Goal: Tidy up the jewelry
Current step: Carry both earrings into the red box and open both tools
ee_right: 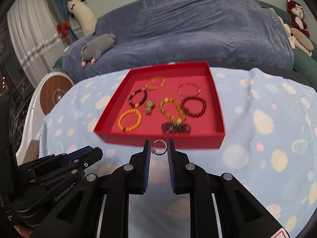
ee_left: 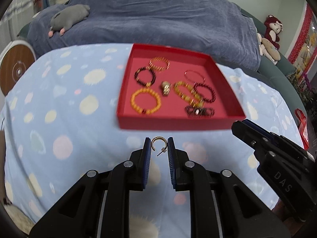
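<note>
A red tray sits on a blue spotted cloth and holds several bead bracelets and a small gold piece. My left gripper is shut on a gold hoop earring, held above the cloth just in front of the tray. My right gripper is shut on a matching gold hoop earring at the tray's near wall. The right gripper also shows at the right of the left wrist view, and the left gripper at the lower left of the right wrist view.
A sofa under a dark blue cover stands behind the table, with a grey plush animal on it. Plush toys sit at the far right. A round white and wood stool stands at the left.
</note>
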A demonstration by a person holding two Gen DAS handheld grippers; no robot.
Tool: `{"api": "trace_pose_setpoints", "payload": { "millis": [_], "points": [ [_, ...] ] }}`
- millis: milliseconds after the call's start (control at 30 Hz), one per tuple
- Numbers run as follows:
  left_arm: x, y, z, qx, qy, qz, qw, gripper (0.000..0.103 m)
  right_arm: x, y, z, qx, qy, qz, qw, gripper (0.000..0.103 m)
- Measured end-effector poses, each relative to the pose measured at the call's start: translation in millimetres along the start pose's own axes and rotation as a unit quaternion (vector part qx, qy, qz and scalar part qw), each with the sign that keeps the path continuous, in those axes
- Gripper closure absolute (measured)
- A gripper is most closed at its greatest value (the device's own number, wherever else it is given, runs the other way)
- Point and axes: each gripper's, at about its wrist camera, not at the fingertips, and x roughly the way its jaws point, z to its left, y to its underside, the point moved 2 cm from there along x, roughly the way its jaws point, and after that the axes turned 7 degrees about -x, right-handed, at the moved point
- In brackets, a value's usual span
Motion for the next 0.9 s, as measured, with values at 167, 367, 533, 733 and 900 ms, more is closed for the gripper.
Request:
{"api": "trace_pose_setpoints", "payload": {
  "millis": [167, 367, 533, 733, 900],
  "points": [
    [15, -41, -16, 0.009, 0.004, -0.019, 0.9998, 0.086, 11, -35, -21, 0.016, 0.006, -0.016, 1.000, 0.087],
    [48, -71, -22, 0.008, -0.001, -0.012, 0.9999, 0.086, 44, -58, -33, 0.023, 0.013, -0.011, 1.000, 0.087],
    [73, -76, -24, 0.013, -0.006, 0.000, 0.9999, 0.086, 73, -60, -36, 0.028, 0.013, 0.004, 1.000, 0.087],
    [93, -75, -25, 0.018, -0.012, 0.013, 0.9997, 0.086, 95, -57, -38, 0.027, 0.018, 0.018, 0.999, 0.087],
    [102, -77, -23, 0.016, -0.015, 0.018, 0.9996, 0.086, 103, -56, -40, 0.024, 0.019, 0.025, 0.999, 0.087]
  ]
}}
